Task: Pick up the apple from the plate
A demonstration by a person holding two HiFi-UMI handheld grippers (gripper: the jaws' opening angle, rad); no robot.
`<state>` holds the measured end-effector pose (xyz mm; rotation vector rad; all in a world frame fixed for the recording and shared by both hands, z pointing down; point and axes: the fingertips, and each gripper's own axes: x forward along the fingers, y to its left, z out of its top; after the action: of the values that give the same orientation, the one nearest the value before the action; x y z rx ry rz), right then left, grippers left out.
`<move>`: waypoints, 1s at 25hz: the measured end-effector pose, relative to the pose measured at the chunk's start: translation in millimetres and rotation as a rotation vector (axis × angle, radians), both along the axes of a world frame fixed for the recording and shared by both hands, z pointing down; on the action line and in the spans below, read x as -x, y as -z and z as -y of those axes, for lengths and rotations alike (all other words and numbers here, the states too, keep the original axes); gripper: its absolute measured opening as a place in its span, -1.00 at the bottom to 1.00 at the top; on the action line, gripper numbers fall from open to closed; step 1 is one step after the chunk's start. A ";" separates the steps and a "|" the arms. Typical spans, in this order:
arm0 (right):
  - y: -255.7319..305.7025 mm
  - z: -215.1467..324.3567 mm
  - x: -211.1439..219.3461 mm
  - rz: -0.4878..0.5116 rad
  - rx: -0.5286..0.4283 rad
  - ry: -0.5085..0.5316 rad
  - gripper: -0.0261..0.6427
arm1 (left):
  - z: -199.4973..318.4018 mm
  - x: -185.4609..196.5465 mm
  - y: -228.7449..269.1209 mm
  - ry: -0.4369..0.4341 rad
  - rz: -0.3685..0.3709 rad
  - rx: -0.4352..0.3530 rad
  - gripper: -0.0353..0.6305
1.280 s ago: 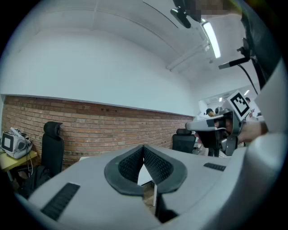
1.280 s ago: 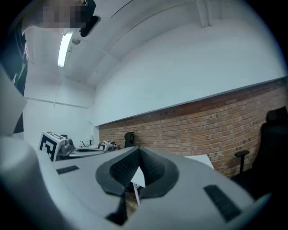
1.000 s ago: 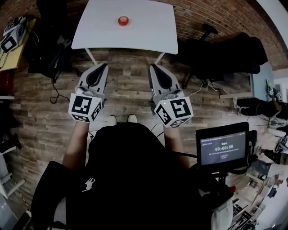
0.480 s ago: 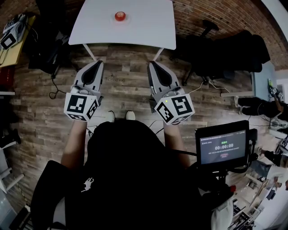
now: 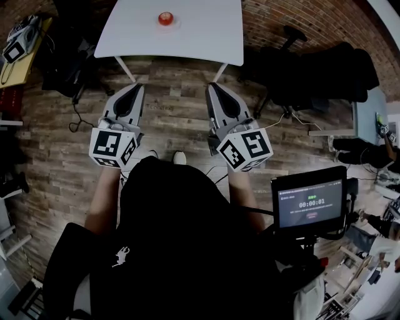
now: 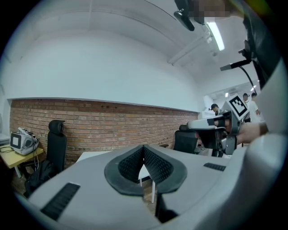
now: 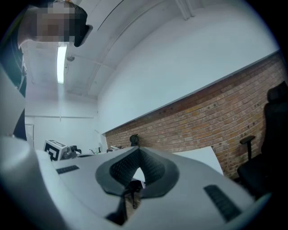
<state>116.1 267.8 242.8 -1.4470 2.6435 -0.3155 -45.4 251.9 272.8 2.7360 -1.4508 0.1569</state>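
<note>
apple (image 5: pixel 165 18): 1 | plate (image 5: pixel 174 24): 1 | white table (image 5: pixel 194 37): 1 | grippers: 2, left gripper (image 5: pixel 138 85) and right gripper (image 5: pixel 210 85) | screen (image 5: pixel 310 203), lower right: 1

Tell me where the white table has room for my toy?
The table is bare right of the plate up to its right edge, and along the near edge. Only the plate with the apple takes room.
</note>
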 end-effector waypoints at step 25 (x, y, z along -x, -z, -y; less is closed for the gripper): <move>10.0 30.6 8.8 -0.065 -0.046 -0.031 -0.91 | 37.0 3.2 -3.0 -0.049 -0.030 -0.016 -0.88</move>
<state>107.4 237.2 232.7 -1.5077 2.6566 -0.2069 -48.6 215.0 275.8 2.7752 -1.3849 0.1051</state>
